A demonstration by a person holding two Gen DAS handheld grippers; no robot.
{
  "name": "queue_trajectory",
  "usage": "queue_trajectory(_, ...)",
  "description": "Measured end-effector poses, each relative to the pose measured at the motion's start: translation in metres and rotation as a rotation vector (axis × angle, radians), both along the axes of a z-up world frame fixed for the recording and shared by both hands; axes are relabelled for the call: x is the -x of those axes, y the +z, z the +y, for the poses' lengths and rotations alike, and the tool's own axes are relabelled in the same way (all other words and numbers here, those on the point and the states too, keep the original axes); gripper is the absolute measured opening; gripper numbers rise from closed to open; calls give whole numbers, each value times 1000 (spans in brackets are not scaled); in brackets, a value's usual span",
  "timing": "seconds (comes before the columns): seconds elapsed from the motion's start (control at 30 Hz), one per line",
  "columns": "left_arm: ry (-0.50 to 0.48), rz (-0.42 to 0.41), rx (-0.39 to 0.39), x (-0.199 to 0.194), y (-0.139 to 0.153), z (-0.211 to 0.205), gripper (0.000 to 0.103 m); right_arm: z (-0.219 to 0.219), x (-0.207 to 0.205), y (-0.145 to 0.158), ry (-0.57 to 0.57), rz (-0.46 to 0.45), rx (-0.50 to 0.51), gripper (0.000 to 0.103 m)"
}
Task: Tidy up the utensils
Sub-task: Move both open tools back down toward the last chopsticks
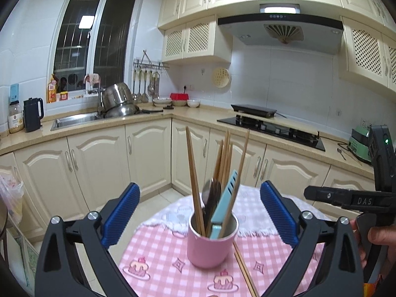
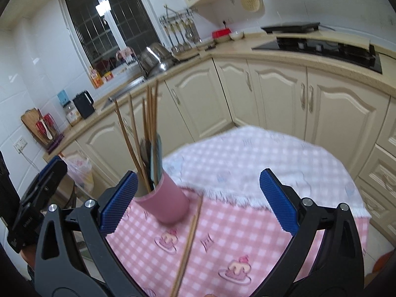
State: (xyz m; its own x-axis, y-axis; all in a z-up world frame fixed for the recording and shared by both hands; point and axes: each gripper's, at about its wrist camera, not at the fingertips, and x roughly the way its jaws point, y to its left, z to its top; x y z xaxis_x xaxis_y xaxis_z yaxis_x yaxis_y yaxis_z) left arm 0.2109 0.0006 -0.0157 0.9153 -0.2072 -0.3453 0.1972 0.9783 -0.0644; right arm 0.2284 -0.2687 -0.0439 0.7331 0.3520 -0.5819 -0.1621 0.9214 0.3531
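Note:
A pink cup (image 1: 209, 242) stands on the round table with the pink checked cloth (image 1: 158, 250). It holds several wooden chopsticks (image 1: 193, 173), a dark spoon (image 1: 210, 195) and a light blue flat utensil (image 1: 226, 200). My left gripper (image 1: 198, 212) is open, its blue pads wide on either side of the cup and apart from it. A loose pair of chopsticks (image 1: 243, 269) lies on the cloth right of the cup. In the right wrist view the pink cup (image 2: 165, 201) sits near my left pad, and the loose chopsticks (image 2: 189, 245) lie between the wide jaws of my open right gripper (image 2: 199, 200).
The right gripper's black body (image 1: 351, 200) and a hand (image 1: 378, 237) show at the right of the left wrist view. Cream cabinets (image 1: 146, 153), a sink (image 1: 74, 120) and a black hob (image 1: 274, 127) ring the table. A plastic bag (image 2: 80, 170) hangs at the left.

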Motion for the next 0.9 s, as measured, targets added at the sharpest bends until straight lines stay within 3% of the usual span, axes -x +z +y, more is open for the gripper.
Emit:
queue_trajectory(0.37,4,86,-18,9,-28,-8,96,18,14,-52,44,165,95,97)
queue_trajectory(0.57,13,146,-19,9,-44,-7,96,46,18,-86,121,262,213,97)
queue_trajectory(0.9,37,258,-39,4,-80,-7,96,68,20,-127,152,335,318,96)
